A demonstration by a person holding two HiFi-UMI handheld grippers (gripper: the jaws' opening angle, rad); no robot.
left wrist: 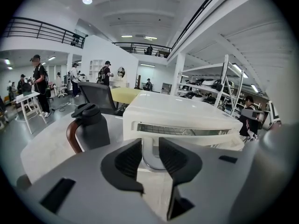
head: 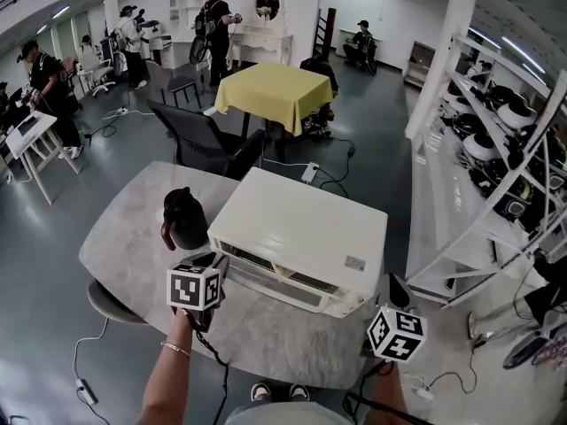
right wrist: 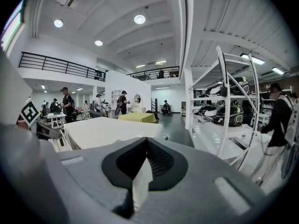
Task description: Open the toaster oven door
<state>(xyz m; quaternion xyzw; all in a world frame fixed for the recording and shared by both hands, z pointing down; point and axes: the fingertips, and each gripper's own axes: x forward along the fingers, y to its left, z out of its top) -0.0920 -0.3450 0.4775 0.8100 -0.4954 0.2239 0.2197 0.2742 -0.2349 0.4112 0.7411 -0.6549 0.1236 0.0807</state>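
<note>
The oven (head: 301, 228) stands mid-table (head: 124, 255), its door (left wrist: 210, 140) already ajar, a slot at the top showing the rack; the left gripper (left wrist: 150, 139) has its fingers drawn narrow round the door's handle (left wrist: 152, 164), pads against it on both sides; the right gripper (right wrist: 146, 141) hangs off the oven's right front corner, fingers pressed together on nothing, and seems to touch no part of the oven.

The chief hazard, judged from here, is the oven itself moving: nothing braces it, so a pull on the handle may drag the whole box forward over the smooth top rather than swing the door; a downward pull could also rock it onto its front edge.

The grip appears to sit toward the door's left end; an off-centre pull may twist the door on its hinge or let the handle slide out from between the pads; if it slips free with the door part open, the door could drop hard or swing back up.

A dark jug (head: 186, 220) stands just beside the oven's left side, near the left gripper; a pull that swings leftward risks knocking it over.

The door opens toward the person and the table's near edge, so the left gripper will need room to travel down and back without striking the tabletop.
</note>
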